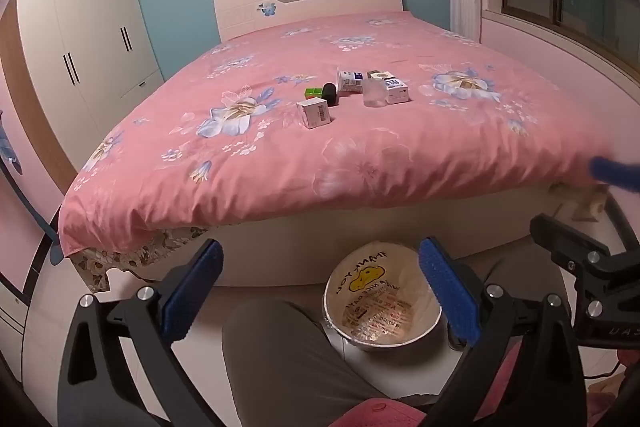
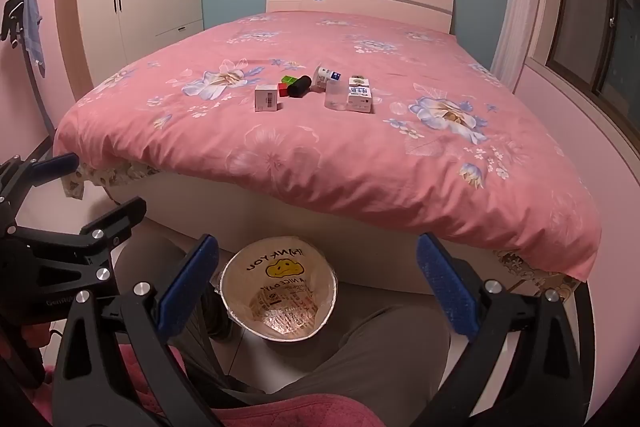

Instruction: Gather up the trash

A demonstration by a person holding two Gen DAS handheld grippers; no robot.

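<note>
Both claws hang spread wide with nothing between their blue pads: the left claw (image 1: 318,291) and the right claw (image 2: 318,287) hover low over the person's knees, above the round bin lined with a printed smiley plastic bag (image 2: 280,301) on the floor at the foot of the bed. The trash sits well apart from them, clustered mid-way up the pink floral bedspread (image 2: 320,155): a small white cardboard box with a barcode (image 2: 267,98), a green and red carton (image 2: 287,85), a black cylinder lying on its side (image 2: 299,87), a tipped white paper cup (image 2: 325,75), a clear plastic cup (image 2: 335,95) and a white and blue milk carton (image 2: 359,95). All look light and probably empty; the boxes likely take a squeeze across flat faces, while the clear cup seems thin and may buckle or slip, so a gentle hold near its rim would suit, and the soft quilt gives little backing
</note>
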